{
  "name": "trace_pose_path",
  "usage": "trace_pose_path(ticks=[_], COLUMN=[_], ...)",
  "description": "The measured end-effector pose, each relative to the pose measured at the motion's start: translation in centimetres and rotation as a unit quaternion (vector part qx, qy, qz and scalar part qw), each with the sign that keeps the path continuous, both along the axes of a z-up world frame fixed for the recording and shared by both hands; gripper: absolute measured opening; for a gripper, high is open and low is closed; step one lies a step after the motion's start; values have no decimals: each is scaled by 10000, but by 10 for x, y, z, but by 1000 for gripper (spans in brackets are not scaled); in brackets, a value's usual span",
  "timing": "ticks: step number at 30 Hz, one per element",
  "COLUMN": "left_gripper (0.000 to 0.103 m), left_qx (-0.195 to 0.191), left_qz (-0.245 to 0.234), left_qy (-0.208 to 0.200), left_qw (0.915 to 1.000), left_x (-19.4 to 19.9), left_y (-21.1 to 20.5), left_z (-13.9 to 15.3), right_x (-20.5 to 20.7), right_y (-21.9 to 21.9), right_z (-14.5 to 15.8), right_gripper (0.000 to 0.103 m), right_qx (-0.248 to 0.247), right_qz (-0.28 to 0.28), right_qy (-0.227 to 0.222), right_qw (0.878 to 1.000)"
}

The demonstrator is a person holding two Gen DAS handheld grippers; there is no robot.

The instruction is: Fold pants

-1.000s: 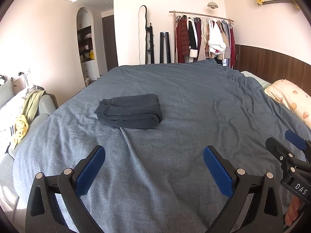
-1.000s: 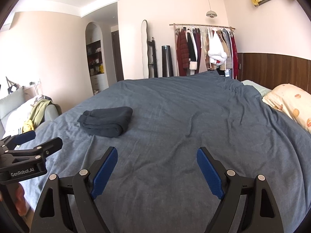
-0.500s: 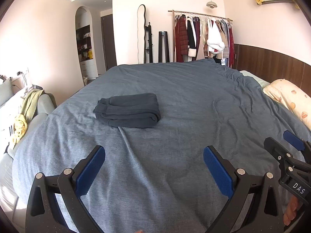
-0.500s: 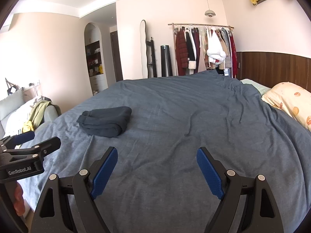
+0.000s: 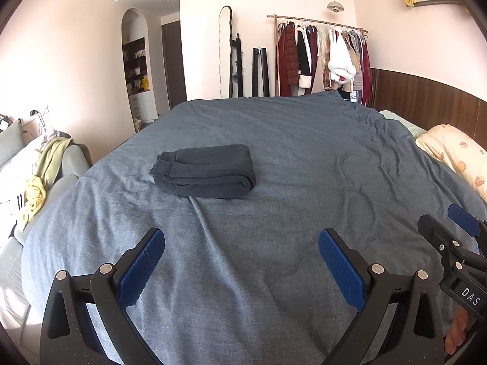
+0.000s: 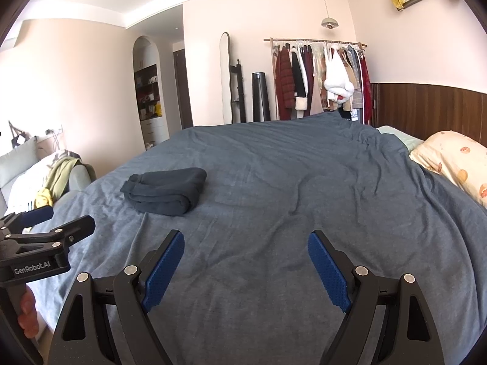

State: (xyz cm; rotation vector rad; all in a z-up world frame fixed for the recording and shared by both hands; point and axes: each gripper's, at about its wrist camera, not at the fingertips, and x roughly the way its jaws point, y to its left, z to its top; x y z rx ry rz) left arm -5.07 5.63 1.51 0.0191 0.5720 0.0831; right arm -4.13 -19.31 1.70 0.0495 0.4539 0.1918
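I see both my grippers, left (image 5: 242, 252) and right (image 6: 246, 257), spread wide and empty above the duvet (image 5: 304, 158). The folded pants (image 5: 204, 170) lie well ahead; pillow (image 5: 456, 158) sits far right.

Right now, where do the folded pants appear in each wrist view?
Left wrist: folded pants left of centre, on the blue blanket, beyond the open left gripper.
Right wrist: pants further left, beyond the open right gripper.
Shared landmark: clothes rack.
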Motion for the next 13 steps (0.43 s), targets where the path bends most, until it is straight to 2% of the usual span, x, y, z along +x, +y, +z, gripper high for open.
trace_pose_path(ticks=[13], left_gripper=[103], left_qx=[-40], left_qz=[0], left_qy=[37], left_qw=[10000], left_x=[2], left_y=[1], left_z=[-3], right_x=[-1], right_y=[3], right_z=[0], right_gripper=[84], right_qx=[-14], right_qz=[0], right_qy=[15], right_qw=[10000])
